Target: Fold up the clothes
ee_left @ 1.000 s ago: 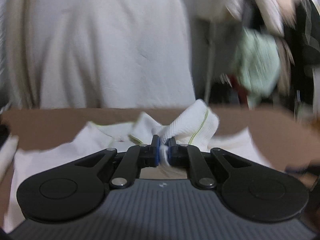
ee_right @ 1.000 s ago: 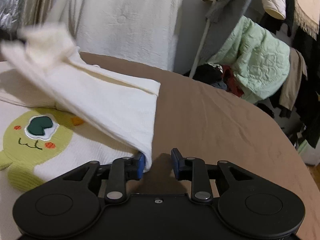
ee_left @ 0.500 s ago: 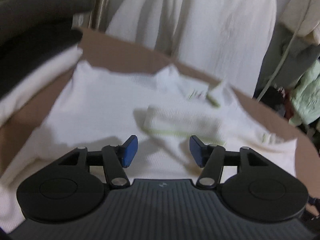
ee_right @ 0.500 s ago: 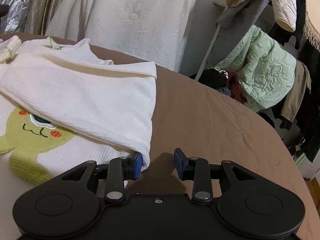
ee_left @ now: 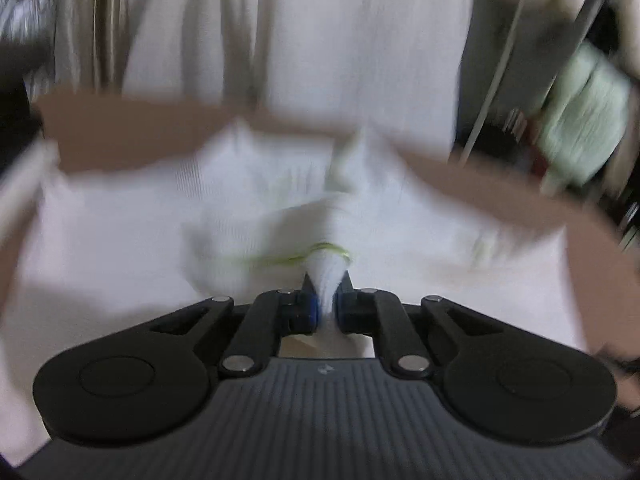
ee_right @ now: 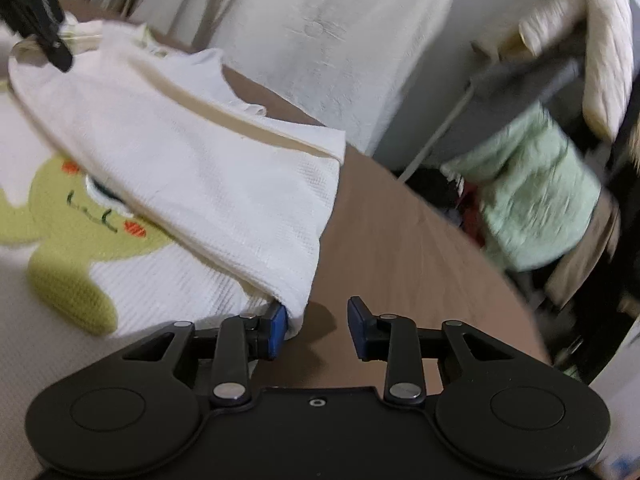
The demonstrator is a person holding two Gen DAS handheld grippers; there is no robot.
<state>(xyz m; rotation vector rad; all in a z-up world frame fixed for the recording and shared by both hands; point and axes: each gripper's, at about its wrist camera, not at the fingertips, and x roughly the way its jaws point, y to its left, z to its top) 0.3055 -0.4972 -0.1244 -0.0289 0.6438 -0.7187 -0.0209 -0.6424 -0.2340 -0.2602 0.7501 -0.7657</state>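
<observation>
A white waffle-knit top (ee_right: pixel 192 168) with a green cartoon figure (ee_right: pixel 80 224) lies on the brown table (ee_right: pixel 400 248). One sleeve is folded across the front. My left gripper (ee_left: pixel 326 304) is shut on the green-trimmed cuff of that sleeve (ee_left: pixel 328 268); the view is blurred. It also shows in the right wrist view (ee_right: pixel 48 40) at the far left, holding the cuff. My right gripper (ee_right: pixel 318 320) is open at the top's near right corner; its left fingertip (ee_right: pixel 276 326) touches the fabric edge.
A white cloth-draped chair back (ee_right: pixel 320 40) stands behind the table. A rack with a light green quilted jacket (ee_right: pixel 536 200) and other clothes stands at the right. The table's curved edge (ee_right: pixel 516 280) runs down the right side.
My left gripper was open above the laid-down sleeve half a second ago; now it is shut on the cuff again. My right gripper has stayed open at the corner.
</observation>
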